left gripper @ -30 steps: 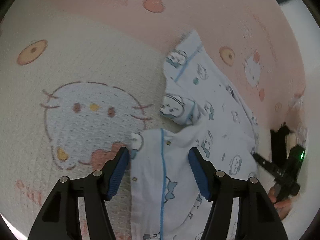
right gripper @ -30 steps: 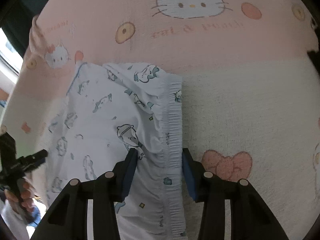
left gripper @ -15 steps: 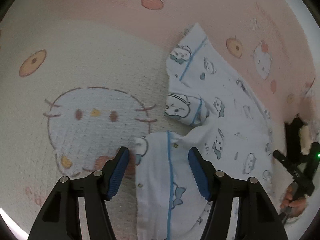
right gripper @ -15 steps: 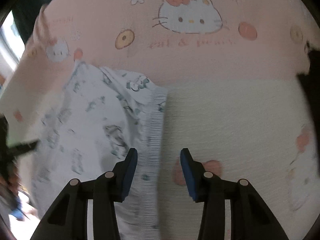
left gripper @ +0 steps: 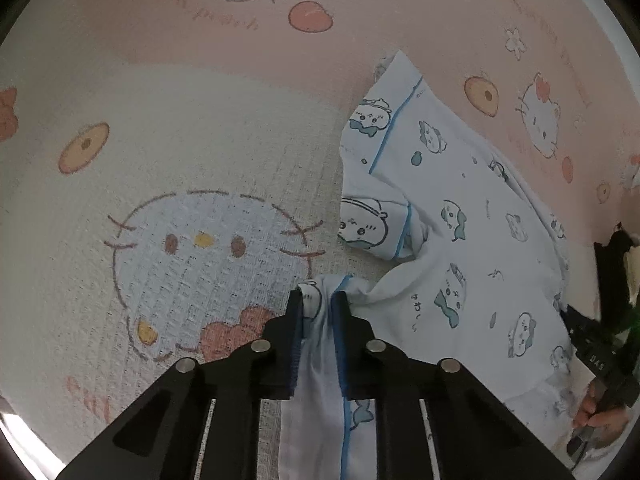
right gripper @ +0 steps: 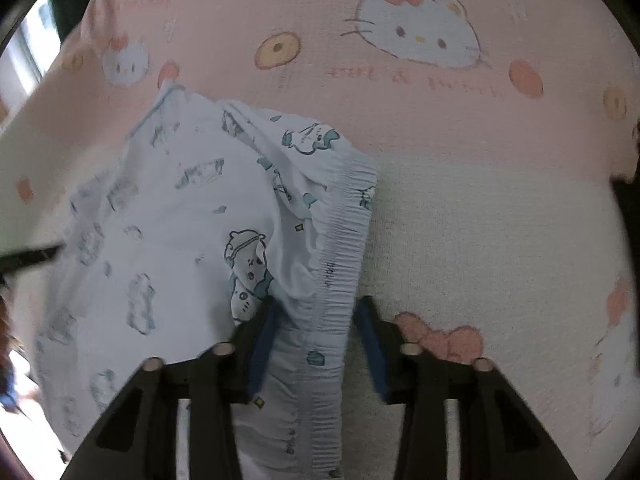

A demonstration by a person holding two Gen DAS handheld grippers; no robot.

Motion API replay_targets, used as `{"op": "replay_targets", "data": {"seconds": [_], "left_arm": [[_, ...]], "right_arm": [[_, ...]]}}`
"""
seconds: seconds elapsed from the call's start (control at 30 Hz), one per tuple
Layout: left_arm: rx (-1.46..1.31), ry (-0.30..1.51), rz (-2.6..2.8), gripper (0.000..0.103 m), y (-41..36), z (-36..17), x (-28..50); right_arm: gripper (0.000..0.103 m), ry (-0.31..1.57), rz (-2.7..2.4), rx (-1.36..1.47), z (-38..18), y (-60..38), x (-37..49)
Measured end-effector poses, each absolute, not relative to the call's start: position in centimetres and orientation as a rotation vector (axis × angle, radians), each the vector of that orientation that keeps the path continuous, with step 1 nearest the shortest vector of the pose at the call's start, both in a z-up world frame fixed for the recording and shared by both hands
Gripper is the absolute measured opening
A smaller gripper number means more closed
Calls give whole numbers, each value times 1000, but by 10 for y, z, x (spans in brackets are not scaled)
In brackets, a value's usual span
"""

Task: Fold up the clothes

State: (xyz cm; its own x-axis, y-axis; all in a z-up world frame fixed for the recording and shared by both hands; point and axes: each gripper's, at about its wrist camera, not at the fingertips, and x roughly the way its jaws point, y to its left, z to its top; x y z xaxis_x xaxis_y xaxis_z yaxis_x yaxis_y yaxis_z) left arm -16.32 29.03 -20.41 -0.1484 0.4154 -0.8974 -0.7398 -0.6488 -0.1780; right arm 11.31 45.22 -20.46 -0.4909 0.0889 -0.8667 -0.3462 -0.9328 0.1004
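White pyjama trousers with blue cartoon prints and blue piping lie spread on a pink and cream Hello Kitty blanket. My left gripper is shut on a trouser-leg hem with blue piping. In the right wrist view the trousers fill the left half, their gathered elastic waistband running down the middle. My right gripper is open, its fingers either side of the waistband. The right gripper also shows at the right edge of the left wrist view.
The blanket covers the whole surface, pink at the far side, cream nearer. A hand holding the other gripper shows at the lower right. A bright window edge is at the far left.
My left gripper has closed on the trouser-leg hem. My right gripper stayed open and shifted back over the waistband.
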Motion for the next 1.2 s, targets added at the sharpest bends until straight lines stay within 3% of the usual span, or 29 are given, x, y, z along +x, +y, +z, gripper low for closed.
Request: {"op": "replay_targets", "data": {"seconds": [0.13,0.17,0.3,0.43,0.5,0.63,0.7,0.77,0.83,0.9,1.03,1.2], "left_arm": [[-1268,502,1924,8,298,-199,-157],[-1259,526,1931,8,300,-198,-158],[-1239,614,1932,8,307,-200,-162],[-1226,639,1925,8,308,-200,-162],[-1254,565,1916,8,303,-198,-166],[-1491,19,1754,8,277,-191,-201],[-1583,-207,1676,10,267,-190,-219],[-1559,-223,1713,13,266,-181,-227],[-1521,-158,1770,27,270,-173,-233],[-1517,-141,1771,69,271,-170,-237],[-1497,-148,1742,71,290,-179,-231],[-1490,90,1699,71,311,-193,-216]], "right_arm": [[5,153,2386,-1394,-200,442,102],[5,132,2358,-1390,-200,443,102],[5,367,2345,-1382,-202,466,103],[5,413,2307,-1389,-204,473,101],[5,434,2298,-1395,-204,473,95],[8,445,2323,-1429,-196,478,99],[14,471,2321,-1410,-188,482,100],[46,577,2338,-1344,-177,489,107],[66,676,2358,-1283,-170,493,105],[66,702,2378,-1251,-164,489,99],[66,704,2362,-1263,-167,489,90],[66,744,2323,-1284,-182,506,82]]}}
